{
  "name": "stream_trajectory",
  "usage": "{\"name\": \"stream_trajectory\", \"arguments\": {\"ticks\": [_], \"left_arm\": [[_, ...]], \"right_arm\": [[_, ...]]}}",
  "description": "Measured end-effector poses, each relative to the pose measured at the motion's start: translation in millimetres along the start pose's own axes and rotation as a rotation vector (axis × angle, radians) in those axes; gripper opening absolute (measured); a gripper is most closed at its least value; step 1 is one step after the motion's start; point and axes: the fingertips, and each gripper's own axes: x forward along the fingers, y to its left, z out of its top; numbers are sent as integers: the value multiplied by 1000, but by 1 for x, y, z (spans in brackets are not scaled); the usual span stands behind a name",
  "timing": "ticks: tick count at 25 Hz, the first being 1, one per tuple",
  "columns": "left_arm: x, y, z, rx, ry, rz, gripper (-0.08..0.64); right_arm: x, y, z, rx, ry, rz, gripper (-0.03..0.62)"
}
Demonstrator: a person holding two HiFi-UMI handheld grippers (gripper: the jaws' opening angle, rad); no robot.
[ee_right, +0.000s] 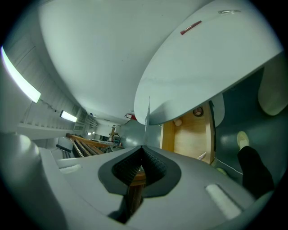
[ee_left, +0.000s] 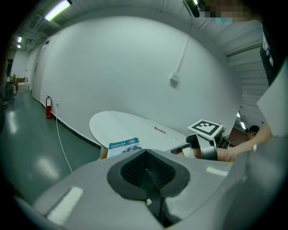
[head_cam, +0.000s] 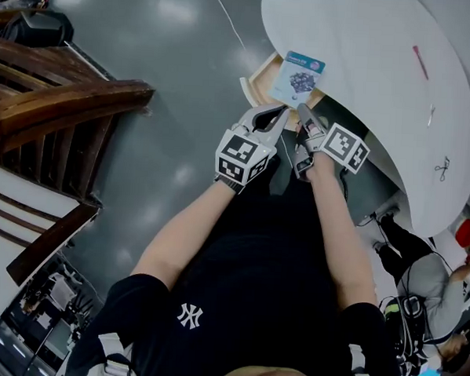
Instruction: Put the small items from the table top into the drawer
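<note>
Left hand-held gripper (head_cam: pixel 280 113) and right hand-held gripper (head_cam: pixel 302 112) are shut, empty. Thin red stick (head_cam: pixel 420 62), toward the white table's (head_cam: pixel 360 48) far edge, lies nearer the right

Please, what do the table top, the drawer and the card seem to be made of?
Table top: smooth white with a faint sheen; laminate or painted board, I cannot tell which. Drawer: pale tan and matt inside, so probably bare wood or plywood. Card: thin printed cardboard or plastic, slightly glossy; edge-on in the right gripper view it shows as a mere line.
</note>
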Motion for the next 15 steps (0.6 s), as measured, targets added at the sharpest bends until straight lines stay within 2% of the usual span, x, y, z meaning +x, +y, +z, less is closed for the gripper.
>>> {"name": "stream_trajectory", "arguments": {"ticks": [7, 11, 15], "left_arm": [[-16, 16, -24, -28, 10, 30, 0], [-25, 27, -36, -43, 22, 42, 0], [-27, 38, -45, -54, 31, 50, 0]], "right_arm": [[23, -11, -35, -4, 42, 3, 23], [36, -22, -56, 0, 73, -28, 23], [45, -33, -51, -7, 79, -64, 23]]}}
